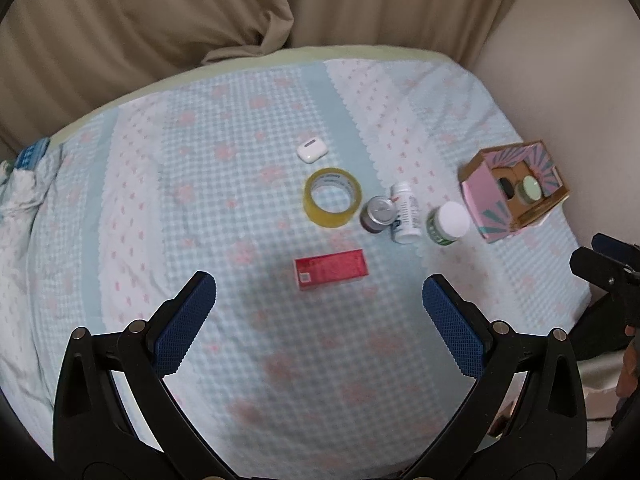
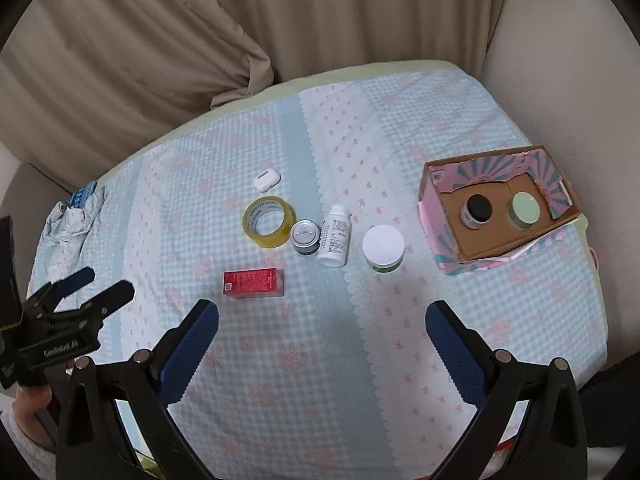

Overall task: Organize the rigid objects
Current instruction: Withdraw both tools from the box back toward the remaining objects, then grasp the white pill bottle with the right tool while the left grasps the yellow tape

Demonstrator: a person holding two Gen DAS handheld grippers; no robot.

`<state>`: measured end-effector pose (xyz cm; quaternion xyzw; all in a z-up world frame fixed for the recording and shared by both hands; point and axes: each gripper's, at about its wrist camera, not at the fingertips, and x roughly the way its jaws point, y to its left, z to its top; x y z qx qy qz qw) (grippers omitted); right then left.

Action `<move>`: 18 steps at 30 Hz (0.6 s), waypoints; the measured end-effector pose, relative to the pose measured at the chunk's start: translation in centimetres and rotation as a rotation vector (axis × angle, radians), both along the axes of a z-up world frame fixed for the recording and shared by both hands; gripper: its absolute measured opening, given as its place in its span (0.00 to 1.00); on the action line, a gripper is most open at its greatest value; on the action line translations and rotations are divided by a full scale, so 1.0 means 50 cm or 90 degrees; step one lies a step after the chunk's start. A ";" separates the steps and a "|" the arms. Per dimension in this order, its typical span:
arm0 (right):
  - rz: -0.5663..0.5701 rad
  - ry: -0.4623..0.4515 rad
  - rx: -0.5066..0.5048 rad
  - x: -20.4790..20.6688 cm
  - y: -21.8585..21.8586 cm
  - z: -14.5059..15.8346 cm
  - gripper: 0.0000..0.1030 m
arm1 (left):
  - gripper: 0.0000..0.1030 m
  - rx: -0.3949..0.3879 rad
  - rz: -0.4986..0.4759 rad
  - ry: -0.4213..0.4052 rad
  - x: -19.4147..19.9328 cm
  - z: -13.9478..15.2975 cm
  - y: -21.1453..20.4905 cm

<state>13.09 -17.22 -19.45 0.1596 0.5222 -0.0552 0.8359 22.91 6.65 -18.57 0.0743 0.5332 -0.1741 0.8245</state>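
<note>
Hovering over a bed spread with a blue checked sheet [image 2: 460, 120], the left gripper [image 1: 319, 294] and right gripper [image 2: 322, 320] both hang with jaws spread wide and nothing between their blue pads. Loose items lie in a cluster at the middle of the sheet: a red box [image 2: 254, 283] on its side nearest the grippers, a roll of yellow tape [image 2: 269, 222] lying flat beyond it, and a white earbud case [image 2: 267, 180] farther back. Just right of the tape stands a small tin [image 2: 305, 237], touching or nearly touching a white bottle [image 2: 335, 236] lying on its side. A white-lidded jar [image 2: 383, 247] stands apart to the right. Near the sheet's right edge sits an open carton [image 2: 448, 216] with pink and teal walls; inside it stand a black-lidded jar [image 2: 476, 210] and a green-lidded jar [image 2: 523, 209], side by side. Beige curtains [image 2: 160, 40] hang behind the bed.
</note>
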 end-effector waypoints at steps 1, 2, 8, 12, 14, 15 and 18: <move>0.001 0.005 0.000 0.010 0.005 -0.010 1.00 | 1.00 0.006 -0.005 0.006 0.017 -0.016 0.000; 0.005 0.011 -0.001 0.023 0.009 -0.022 1.00 | 1.00 0.011 -0.008 0.010 0.029 -0.028 -0.002; 0.027 0.032 0.011 0.115 0.015 -0.109 1.00 | 1.00 0.042 -0.045 0.054 0.124 -0.131 -0.029; 0.005 0.052 0.046 0.168 0.004 -0.177 1.00 | 1.00 0.074 -0.088 0.070 0.185 -0.213 -0.067; -0.009 0.059 0.070 0.193 -0.007 -0.209 1.00 | 1.00 0.080 -0.099 0.079 0.212 -0.248 -0.082; -0.017 0.065 0.076 0.207 -0.013 -0.226 1.00 | 1.00 0.081 -0.102 0.084 0.225 -0.264 -0.089; -0.045 0.083 0.102 0.257 -0.038 -0.284 0.94 | 1.00 0.081 -0.114 0.107 0.266 -0.326 -0.116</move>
